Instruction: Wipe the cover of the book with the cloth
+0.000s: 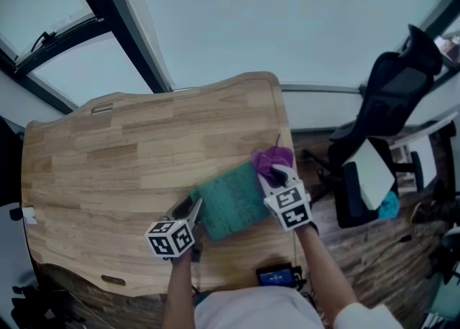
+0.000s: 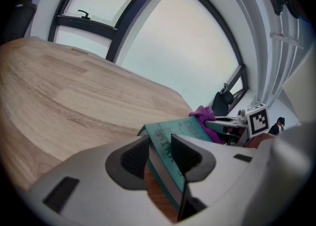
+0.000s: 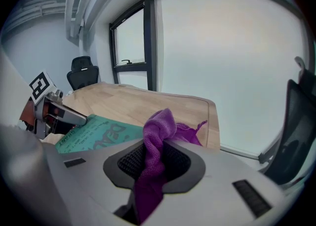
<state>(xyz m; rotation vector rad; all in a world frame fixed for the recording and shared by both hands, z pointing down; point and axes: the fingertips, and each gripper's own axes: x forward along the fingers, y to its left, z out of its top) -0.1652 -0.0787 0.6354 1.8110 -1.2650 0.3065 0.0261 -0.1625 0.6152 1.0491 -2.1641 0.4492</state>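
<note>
left gripper (image 2: 159,156) clamps book (image 1: 231,202) edge, steadying it | right gripper (image 3: 154,163) pinches cloth (image 3: 159,130) at cover corner for wiping

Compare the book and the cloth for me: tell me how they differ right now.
The book is teal, while the cloth is purple. The book is a flat, stiff slab, and the cloth is bunched and limp. The left gripper clamps the book by its edge, whereas the right gripper pinches the cloth. Shared: each is held between a gripper's jaws, over the wooden table.
</note>
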